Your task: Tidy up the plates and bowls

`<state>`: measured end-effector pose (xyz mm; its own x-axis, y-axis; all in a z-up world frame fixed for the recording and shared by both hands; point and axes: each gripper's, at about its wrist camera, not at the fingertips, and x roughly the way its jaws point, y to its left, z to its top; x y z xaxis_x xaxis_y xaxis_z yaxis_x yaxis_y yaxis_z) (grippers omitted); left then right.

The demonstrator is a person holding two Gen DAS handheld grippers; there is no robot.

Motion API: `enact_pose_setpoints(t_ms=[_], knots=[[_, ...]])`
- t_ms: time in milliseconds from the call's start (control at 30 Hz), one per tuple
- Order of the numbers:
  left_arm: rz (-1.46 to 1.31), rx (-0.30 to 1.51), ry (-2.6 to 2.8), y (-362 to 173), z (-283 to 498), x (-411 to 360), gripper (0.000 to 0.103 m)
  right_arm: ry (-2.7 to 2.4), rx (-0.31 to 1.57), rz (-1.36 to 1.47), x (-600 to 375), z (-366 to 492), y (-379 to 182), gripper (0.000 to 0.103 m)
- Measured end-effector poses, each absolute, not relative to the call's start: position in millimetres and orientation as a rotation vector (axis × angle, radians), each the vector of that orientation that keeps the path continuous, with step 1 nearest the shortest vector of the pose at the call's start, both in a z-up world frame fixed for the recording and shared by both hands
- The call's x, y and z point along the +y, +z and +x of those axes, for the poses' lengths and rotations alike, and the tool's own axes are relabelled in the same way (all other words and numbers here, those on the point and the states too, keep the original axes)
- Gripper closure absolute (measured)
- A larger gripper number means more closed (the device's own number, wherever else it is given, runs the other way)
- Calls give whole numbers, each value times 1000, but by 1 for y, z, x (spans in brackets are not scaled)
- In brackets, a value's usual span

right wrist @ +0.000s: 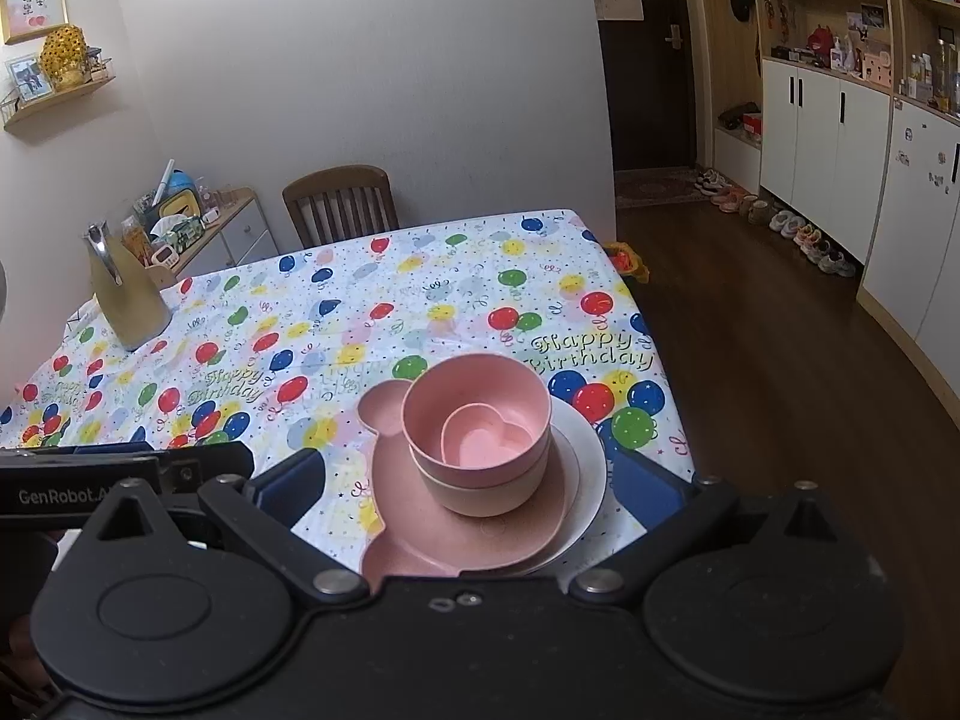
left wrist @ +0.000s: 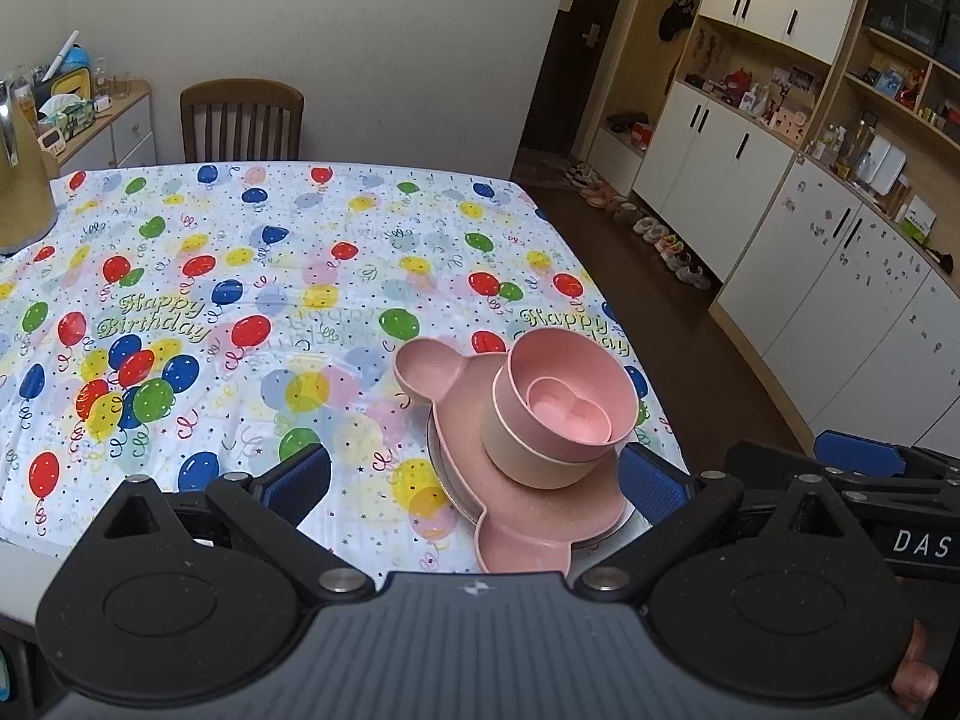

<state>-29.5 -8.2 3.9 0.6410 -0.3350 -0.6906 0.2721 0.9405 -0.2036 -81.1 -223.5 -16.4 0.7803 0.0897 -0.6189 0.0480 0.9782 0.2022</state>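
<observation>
A stack of dishes stands near the table's right front corner. A white round plate point(right wrist: 591, 468) lies at the bottom, a pink bear-shaped plate point(right wrist: 396, 480) on it. On that stand a cream bowl point(right wrist: 480, 495), a pink bowl point(right wrist: 474, 402) nested in it, and a small pink heart-shaped dish point(right wrist: 489, 435) inside. The stack also shows in the left wrist view: bear plate point(left wrist: 540, 510), pink bowl point(left wrist: 570, 384), heart dish point(left wrist: 567, 411). My left gripper point(left wrist: 474, 483) is open and empty, fingers either side of the stack's near edge. My right gripper point(right wrist: 471, 489) is open and empty, likewise straddling the stack.
The table wears a balloon-print birthday cloth point(left wrist: 240, 300). A yellow kettle point(right wrist: 126, 294) stands at the far left. A wooden chair point(right wrist: 339, 204) is behind the table. White cabinets point(right wrist: 840, 120) and shoes point(right wrist: 798, 234) line the right wall. The table's right edge drops to the wooden floor.
</observation>
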Motion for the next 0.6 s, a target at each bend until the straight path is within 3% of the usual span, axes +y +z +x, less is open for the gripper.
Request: enact_pose_setpoints(t_ms=[600], knots=[[-65,851,-346,-4,-13,-23,0,21,718,222,-234,-66,-24,0]])
